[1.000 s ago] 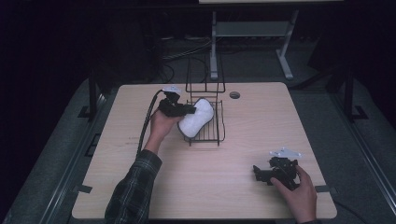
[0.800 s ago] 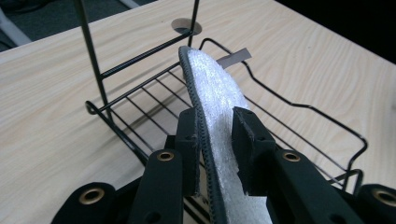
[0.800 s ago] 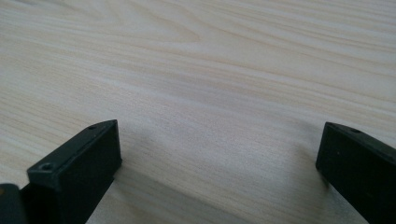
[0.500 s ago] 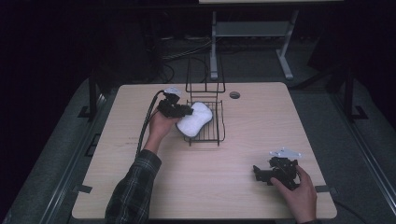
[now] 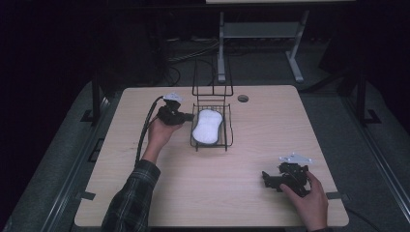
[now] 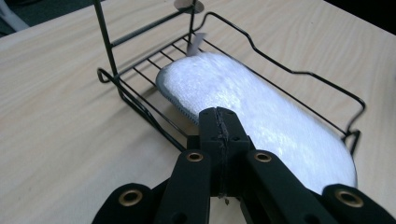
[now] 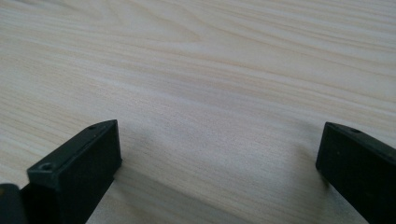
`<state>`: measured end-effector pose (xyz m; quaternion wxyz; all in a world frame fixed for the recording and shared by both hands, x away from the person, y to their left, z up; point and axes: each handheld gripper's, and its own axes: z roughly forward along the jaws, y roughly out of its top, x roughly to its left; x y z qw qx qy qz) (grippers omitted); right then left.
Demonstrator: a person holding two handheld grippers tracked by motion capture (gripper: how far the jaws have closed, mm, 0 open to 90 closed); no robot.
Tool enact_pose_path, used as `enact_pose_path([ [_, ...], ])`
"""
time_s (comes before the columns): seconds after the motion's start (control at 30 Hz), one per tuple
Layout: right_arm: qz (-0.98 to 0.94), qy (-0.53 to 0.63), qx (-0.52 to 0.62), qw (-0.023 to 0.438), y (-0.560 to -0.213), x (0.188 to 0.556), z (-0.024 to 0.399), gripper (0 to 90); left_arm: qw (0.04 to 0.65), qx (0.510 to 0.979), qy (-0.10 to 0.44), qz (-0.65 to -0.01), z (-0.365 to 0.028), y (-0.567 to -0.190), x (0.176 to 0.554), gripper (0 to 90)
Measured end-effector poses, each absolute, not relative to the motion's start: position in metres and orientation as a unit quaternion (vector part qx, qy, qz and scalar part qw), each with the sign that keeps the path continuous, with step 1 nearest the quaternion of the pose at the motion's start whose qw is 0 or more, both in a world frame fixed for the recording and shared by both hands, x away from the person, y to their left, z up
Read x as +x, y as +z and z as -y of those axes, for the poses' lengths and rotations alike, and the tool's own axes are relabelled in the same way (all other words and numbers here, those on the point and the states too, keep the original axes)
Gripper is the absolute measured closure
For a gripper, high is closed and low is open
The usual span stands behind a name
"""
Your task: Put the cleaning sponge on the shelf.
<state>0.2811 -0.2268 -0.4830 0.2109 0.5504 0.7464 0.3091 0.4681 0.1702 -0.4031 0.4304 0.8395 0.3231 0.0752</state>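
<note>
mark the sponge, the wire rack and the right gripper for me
white sponge [image 6: 261, 112], left gripper view, middle of its top face
black wire rack [image 6: 299, 72], left gripper view, far rim wire
right gripper [image 5: 267, 179], high view, between its jaw tips

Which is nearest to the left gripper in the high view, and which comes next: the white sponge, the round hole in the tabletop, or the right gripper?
1. White sponge, lying in the wire basket just beside the left gripper.
2. Round hole, beyond the basket toward the table's far edge.
3. Right gripper, at the near right corner.
</note>
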Motion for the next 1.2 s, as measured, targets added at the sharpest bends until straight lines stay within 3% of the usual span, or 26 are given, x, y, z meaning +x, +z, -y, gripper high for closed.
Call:
enact_pose_path([
  [0.5, -0.746, 0.309, 0.550, 0.211, -0.483, 0.281, 0.227, 0.0, 0.432, 0.856, 0.038, -0.282, -0.151, -0.423, 0.430, 89.6],
  [0.83, -0.746, 0.309, 0.550, 0.211, -0.483, 0.281, 0.227, 0.0, 0.431, 0.859, 0.025, -0.275, -0.135, -0.431, 0.433, 89.6],
  [1.2, -0.746, 0.309, 0.550, 0.211, -0.483, 0.281, 0.227, 0.0, 0.426, 0.864, 0.031, -0.269, -0.142, -0.421, 0.423, 87.0],
])
